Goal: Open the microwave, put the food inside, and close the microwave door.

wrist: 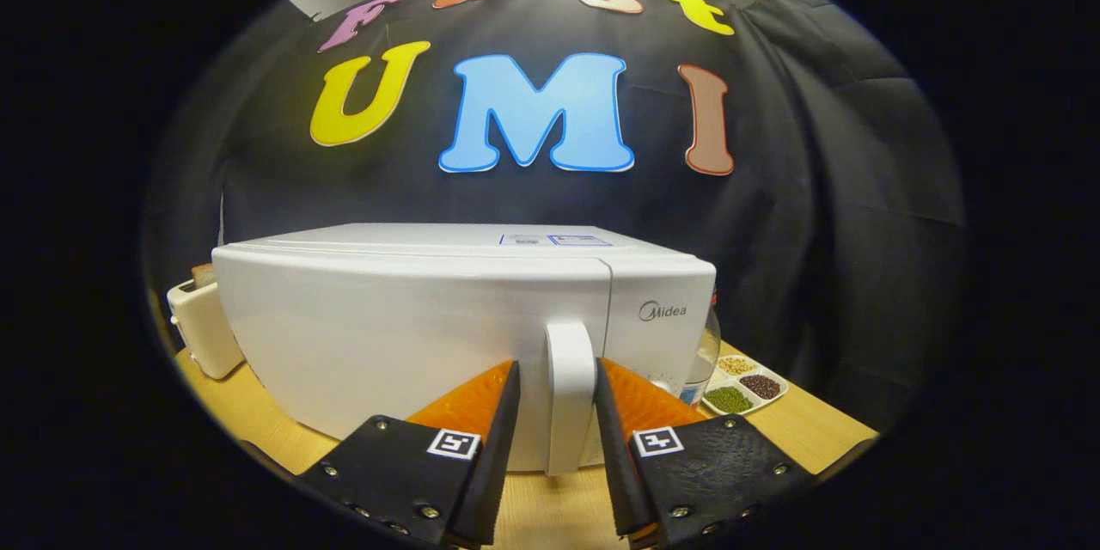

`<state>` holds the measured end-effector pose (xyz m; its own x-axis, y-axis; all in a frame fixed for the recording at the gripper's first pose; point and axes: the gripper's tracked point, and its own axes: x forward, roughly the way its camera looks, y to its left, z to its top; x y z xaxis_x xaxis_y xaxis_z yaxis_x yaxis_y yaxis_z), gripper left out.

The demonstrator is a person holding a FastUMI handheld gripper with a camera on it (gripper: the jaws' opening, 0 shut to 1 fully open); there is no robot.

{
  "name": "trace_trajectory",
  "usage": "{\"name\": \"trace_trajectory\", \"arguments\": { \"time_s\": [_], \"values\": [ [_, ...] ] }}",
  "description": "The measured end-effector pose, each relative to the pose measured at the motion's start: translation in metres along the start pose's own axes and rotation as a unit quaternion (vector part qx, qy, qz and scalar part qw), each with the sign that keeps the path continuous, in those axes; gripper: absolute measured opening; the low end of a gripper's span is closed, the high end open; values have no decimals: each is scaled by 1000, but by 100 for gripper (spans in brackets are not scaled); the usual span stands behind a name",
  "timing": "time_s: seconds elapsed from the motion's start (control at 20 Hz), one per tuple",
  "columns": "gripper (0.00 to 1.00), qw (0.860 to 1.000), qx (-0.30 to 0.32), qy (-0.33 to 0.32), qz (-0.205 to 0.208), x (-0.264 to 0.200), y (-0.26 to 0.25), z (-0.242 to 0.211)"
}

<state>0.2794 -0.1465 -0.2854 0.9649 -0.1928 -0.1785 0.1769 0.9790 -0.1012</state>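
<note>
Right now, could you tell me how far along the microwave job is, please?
Nothing looks done: the microwave door is closed. In hand: the tongs straddle the door handle, one finger on each side, with small gaps, so they have not clamped it. Left: grip the handle, pull the door open, put the food inside and close the door. I cannot pick out the food; a tray of grains sits beside the microwave.

- The microwave (412, 335) is a white box standing upright on my wooden counter (258, 421), dead ahead at twelve o'clock, door shut.
- Its white vertical handle (570, 391) sits at the door's right edge, toward one o'clock on the front.
- That handle stands between my gripper (556, 378) fingers, a gap showing on each side.
</note>
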Motion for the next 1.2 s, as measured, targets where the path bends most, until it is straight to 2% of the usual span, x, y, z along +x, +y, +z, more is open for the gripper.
{"name": "trace_trajectory", "arguments": {
  "time_s": [0.05, 0.2, 0.3, 0.35, 0.75, 0.9, 0.95, 1.2],
  "values": [
    [30, 1000, 12, 8, 8, -3, 1, -1],
    [25, 999, 39, 27, 14, 0, 3, -5],
    [22, 999, 31, 32, 8, -2, 2, -5],
    [13, 999, 26, 30, 2, 0, 3, -6],
    [13, 999, 30, 31, -21, -6, 1, -8],
    [13, 999, 30, 27, -17, -10, 3, -6],
    [7, 999, 27, 31, -16, -6, 3, -6],
    [7, 999, 30, 36, -12, -12, 2, -9]
  ]
}}
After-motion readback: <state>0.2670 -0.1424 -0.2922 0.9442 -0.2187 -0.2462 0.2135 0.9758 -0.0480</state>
